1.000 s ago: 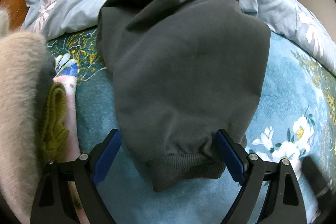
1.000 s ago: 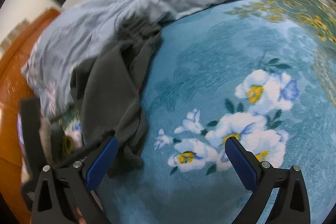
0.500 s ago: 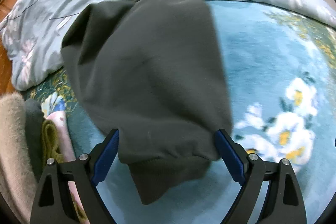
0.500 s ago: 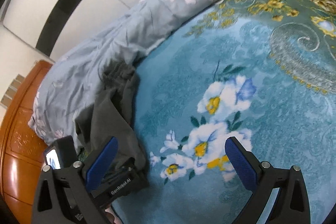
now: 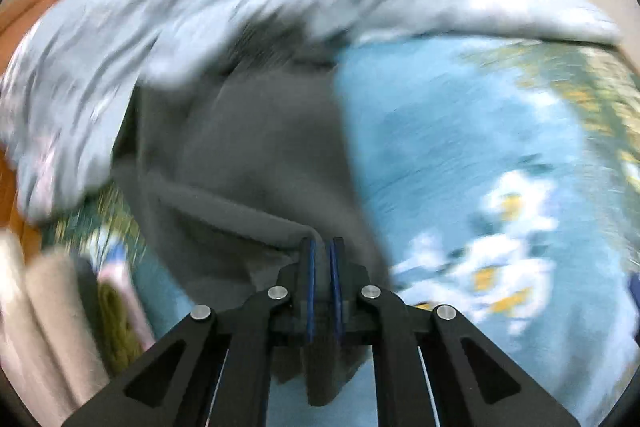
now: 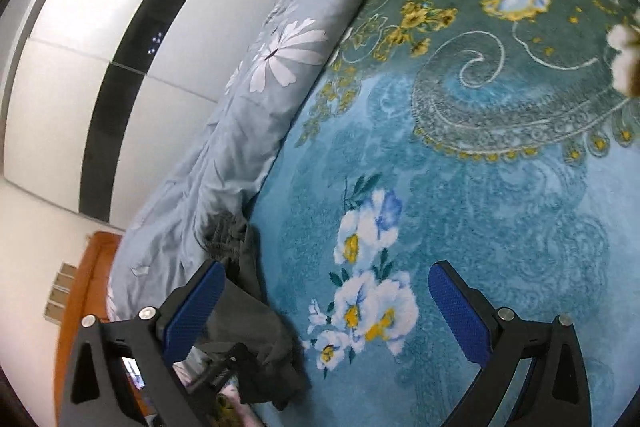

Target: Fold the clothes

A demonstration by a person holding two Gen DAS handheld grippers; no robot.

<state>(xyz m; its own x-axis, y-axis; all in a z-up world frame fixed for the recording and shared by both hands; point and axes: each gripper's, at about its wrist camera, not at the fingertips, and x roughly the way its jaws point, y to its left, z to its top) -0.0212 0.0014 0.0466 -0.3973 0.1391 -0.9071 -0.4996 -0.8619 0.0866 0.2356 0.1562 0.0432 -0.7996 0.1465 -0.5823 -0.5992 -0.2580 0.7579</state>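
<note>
A dark grey sweatshirt-like garment (image 5: 248, 163) lies on the teal floral blanket (image 5: 460, 155). My left gripper (image 5: 323, 251) is shut on the garment's near ribbed hem, and the cloth is bunched between its blue pads. The left wrist view is blurred by motion. In the right wrist view the same garment (image 6: 248, 323) shows at the lower left, with the left gripper's black body (image 6: 224, 363) on it. My right gripper (image 6: 324, 311) is open and empty above the blanket (image 6: 500, 211), to the right of the garment.
A light blue quilt with white flowers (image 5: 280, 7) is bunched along the far side (image 6: 248, 115). A beige fuzzy garment (image 5: 44, 323) and an olive one (image 5: 116, 323) lie at the left. A wooden headboard (image 6: 80, 299) and a white wardrobe (image 6: 80, 27) stand behind.
My left gripper has shut on the grey garment's hem, which was lying between its open fingers. Both views have swung. My right gripper has stayed open.
</note>
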